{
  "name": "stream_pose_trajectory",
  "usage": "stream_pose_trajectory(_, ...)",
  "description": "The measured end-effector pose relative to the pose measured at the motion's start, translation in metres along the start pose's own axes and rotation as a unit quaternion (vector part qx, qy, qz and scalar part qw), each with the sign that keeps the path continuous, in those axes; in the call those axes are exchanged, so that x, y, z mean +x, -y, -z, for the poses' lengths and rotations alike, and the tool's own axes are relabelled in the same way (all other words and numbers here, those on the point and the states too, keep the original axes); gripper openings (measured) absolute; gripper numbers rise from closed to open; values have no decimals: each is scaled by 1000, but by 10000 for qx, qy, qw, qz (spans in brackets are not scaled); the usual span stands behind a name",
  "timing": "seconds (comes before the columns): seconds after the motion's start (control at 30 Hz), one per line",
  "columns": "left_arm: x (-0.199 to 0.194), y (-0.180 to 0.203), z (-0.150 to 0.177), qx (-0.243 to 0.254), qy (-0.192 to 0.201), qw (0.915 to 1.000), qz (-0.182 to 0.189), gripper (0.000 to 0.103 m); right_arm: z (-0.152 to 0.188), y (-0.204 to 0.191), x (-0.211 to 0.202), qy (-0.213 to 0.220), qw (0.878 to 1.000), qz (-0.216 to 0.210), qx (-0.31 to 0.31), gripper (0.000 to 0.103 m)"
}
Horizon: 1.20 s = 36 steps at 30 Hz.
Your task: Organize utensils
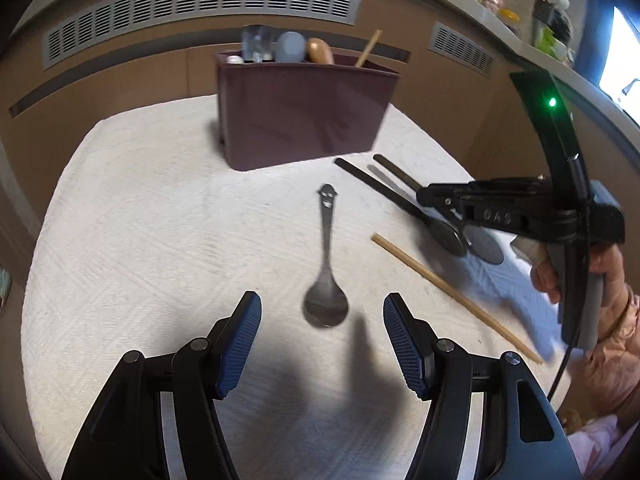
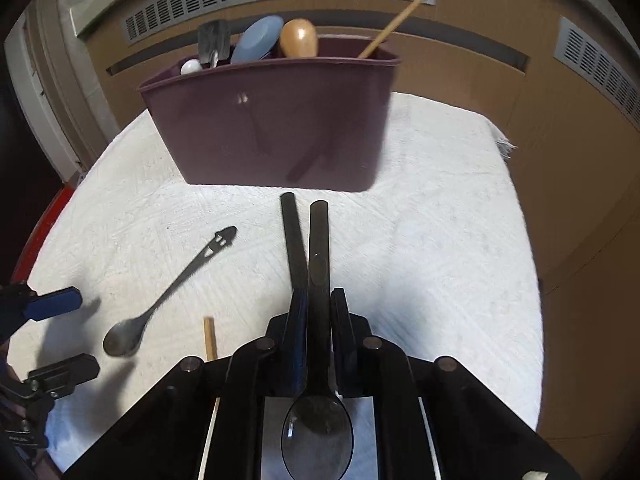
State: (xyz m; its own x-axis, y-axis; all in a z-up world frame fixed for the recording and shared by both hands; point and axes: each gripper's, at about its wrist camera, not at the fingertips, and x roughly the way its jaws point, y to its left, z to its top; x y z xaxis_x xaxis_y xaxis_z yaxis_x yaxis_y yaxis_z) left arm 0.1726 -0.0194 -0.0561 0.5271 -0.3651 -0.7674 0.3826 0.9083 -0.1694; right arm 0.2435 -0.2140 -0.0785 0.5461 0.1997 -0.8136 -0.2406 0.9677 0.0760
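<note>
A maroon utensil bin [image 1: 304,116] [image 2: 276,124] stands at the back of the white cloth and holds several utensils. A metal spoon [image 1: 326,280] [image 2: 160,304] with a face-shaped handle end lies on the cloth. My left gripper [image 1: 322,320] is open, its blue pads either side of the spoon's bowl, just short of it. My right gripper [image 2: 316,304] [image 1: 432,200] is shut on a black spoon [image 2: 318,280] [image 1: 400,200] and holds it a little above the cloth. What looks like its shadow [image 2: 292,248] lies beside it. A wooden chopstick [image 1: 452,296] [image 2: 210,338] lies near the right gripper.
The white cloth [image 1: 160,240] [image 2: 440,240] covers a small table before a brown wall with grey vents [image 1: 200,4]. The bin holds a blue spoon [image 2: 258,40], a wooden spoon [image 2: 299,38], a chopstick [image 2: 390,28] and a dark spatula [image 2: 214,42].
</note>
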Motion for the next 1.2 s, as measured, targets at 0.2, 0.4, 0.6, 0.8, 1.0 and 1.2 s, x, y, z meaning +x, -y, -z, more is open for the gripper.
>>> stream_pose_trajectory(0.2,20,15,3,239,-95,9977,-622,64,20,20,-26,270,9991,9,328,10)
stream_pose_trajectory(0.4,33,20,-5,270,-97,9953,-920,33,29,26,-32,402,9979,27,504,10)
stream_pose_trajectory(0.6,9,5,-17,23,329,9952,-918,29,33,23,-32,495,9974,-170,499,10)
stream_pose_trajectory(0.8,-42,-3,-41,-23,1131,9878,-1073,29,35,8,-30,385,9985,-308,229,10)
stream_pose_trajectory(1.0,-58,-7,-58,-53,1422,9843,-1045,29,34,5,-23,214,9995,-199,132,20)
stream_pose_trajectory(1.2,-58,-7,-56,-52,1401,9850,-1005,29,17,-2,-14,129,9996,-243,-114,24)
